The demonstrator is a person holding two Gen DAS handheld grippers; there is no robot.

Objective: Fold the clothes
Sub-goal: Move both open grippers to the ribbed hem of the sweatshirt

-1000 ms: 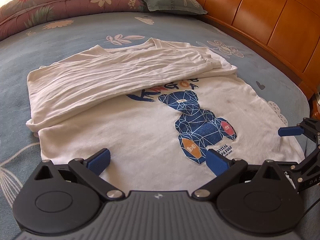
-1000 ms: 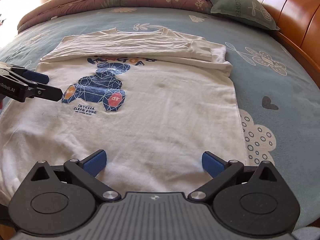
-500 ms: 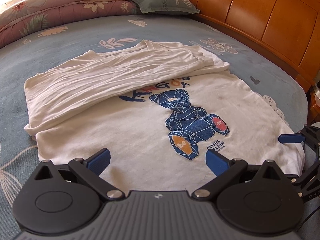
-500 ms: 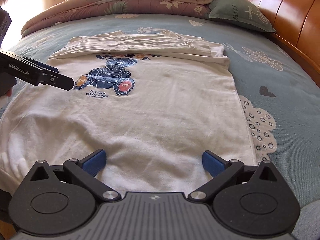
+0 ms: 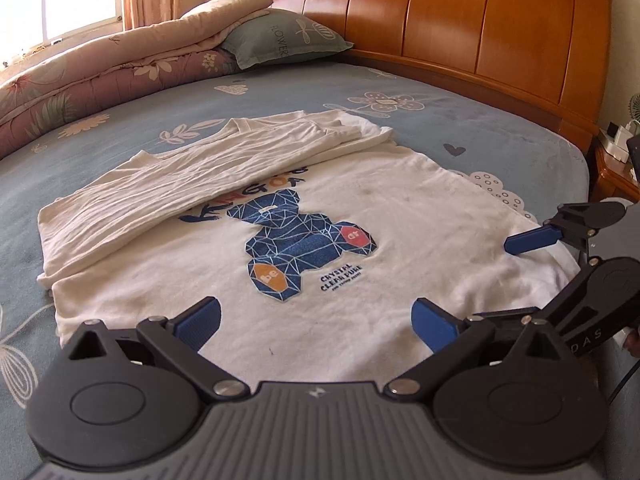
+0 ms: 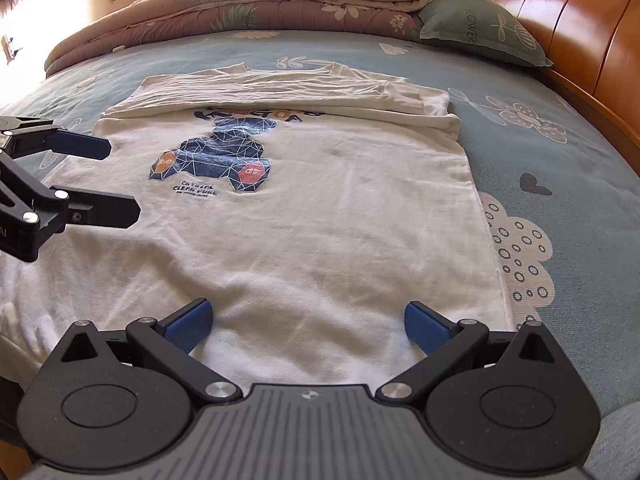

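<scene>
Left wrist: white T-shirt [image 5: 360,216] flat, top folded; both hand-held grippers agape, empty.

Bed w/ blue floral sheet [image 5: 460,128]; rolled pink floral quilt [image 5: 100,76] at 11 o'clock, grey-green pillow [image 5: 284,38] beside it at 12, wooden headboard [image 5: 460,24] at 1–2.

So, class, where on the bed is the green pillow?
In both views the green pillow lies at the bed's far end, against the wooden headboard, beside the folded quilt.
</scene>
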